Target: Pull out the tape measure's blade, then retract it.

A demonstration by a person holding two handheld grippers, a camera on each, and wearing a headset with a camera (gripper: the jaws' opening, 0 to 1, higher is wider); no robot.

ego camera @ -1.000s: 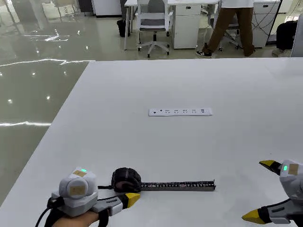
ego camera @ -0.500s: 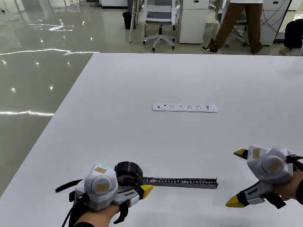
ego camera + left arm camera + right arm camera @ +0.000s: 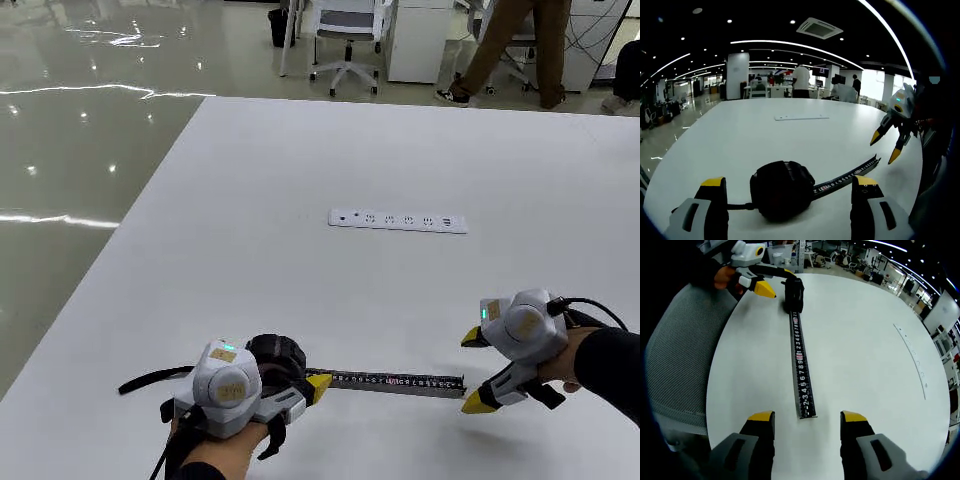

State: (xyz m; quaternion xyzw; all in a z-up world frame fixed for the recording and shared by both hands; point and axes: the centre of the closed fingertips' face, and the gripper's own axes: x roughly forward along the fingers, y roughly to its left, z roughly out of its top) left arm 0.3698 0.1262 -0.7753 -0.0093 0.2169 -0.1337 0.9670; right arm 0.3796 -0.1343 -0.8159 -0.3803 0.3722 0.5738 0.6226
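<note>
The black tape measure [image 3: 278, 357] lies near the table's front edge, its blade [image 3: 395, 381] drawn out flat to the right. My left gripper [image 3: 305, 372] is open with the case [image 3: 782, 189] between its jaws and a gap on each side. My right gripper [image 3: 470, 370] is open just off the blade's free end. In the right gripper view the blade's hook end [image 3: 808, 414] lies between the two yellow tips [image 3: 807, 416], and the blade [image 3: 801, 360] runs away to the case [image 3: 794, 291] and the left gripper [image 3: 771, 282]. The right gripper [image 3: 884, 149] hangs over the blade tip in the left gripper view.
A white power strip [image 3: 398, 221] lies in the middle of the white table [image 3: 300, 170]. The table's left edge drops to a glossy floor. Beyond the far edge are an office chair [image 3: 345, 30] and a standing person [image 3: 520, 45]. A black strap [image 3: 150, 379] trails left of the case.
My right gripper has come in from the right to the blade's free end. My left gripper has moved forward so that its jaws flank the case. The blade's length looks unchanged.
</note>
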